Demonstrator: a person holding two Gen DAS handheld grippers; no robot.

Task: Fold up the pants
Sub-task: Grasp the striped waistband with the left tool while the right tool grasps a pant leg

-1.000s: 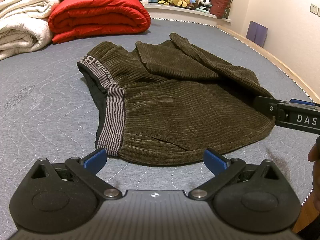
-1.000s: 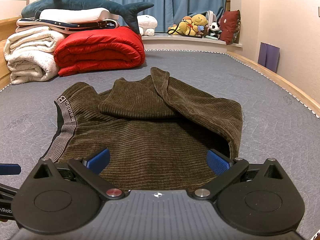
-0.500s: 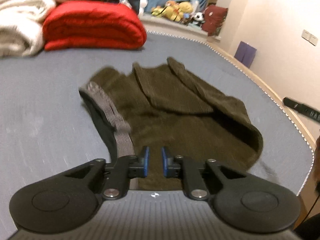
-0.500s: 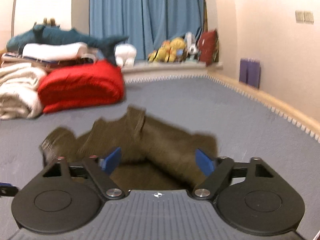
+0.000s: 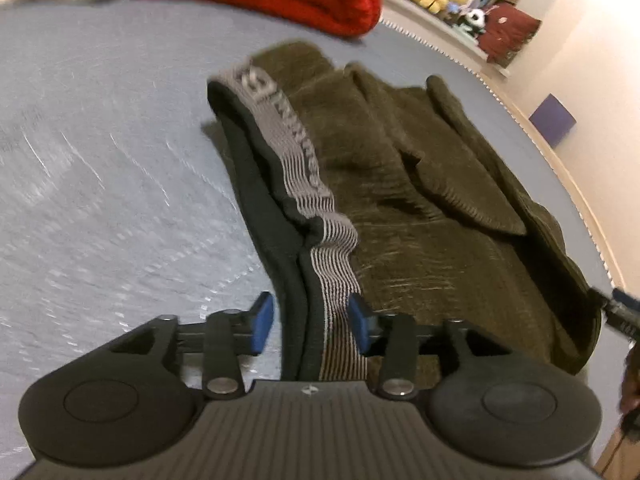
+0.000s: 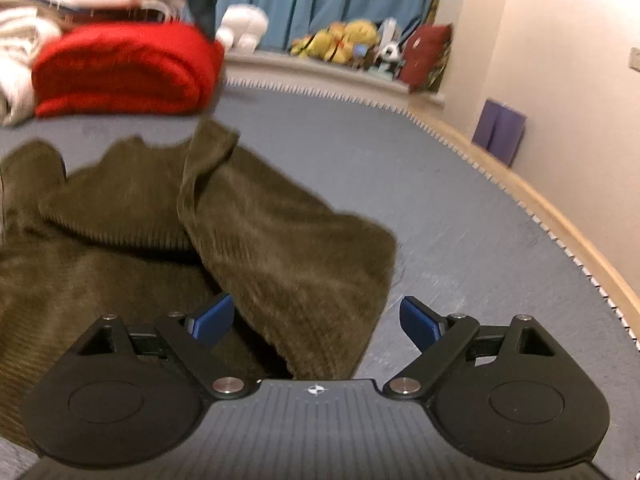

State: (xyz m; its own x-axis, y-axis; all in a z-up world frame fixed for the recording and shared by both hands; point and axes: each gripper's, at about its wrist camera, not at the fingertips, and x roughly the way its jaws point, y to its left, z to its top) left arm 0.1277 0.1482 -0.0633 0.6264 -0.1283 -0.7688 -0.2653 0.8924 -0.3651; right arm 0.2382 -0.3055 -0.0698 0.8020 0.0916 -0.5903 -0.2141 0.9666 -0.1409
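Note:
Dark olive corduroy pants (image 5: 420,240) lie loosely folded on the grey quilted mattress (image 5: 100,200), with the grey striped waistband (image 5: 336,264) at their left edge. My left gripper (image 5: 311,324) straddles the near end of that waistband. Its jaws are opening, and the blue pads (image 5: 262,322) stand just off the cloth. In the right wrist view the pants (image 6: 280,240) show their right folded corner. My right gripper (image 6: 316,318) hangs over that corner, jaws wide and still opening, with cloth between the pads but not pinched. The right gripper's tip (image 5: 624,312) shows at the pants' right edge.
A rolled red quilt (image 6: 120,72) and white blankets (image 6: 16,64) lie at the far left of the mattress. Plush toys (image 6: 352,40) and a dark red cushion (image 6: 424,56) sit on the ledge behind. A wooden bed edge (image 6: 560,216) runs along the right, near the wall.
Both grippers came forward and down onto the pants. The left one narrowed almost shut, then spread partly around the waistband. The right one now sits over the pants' right corner.

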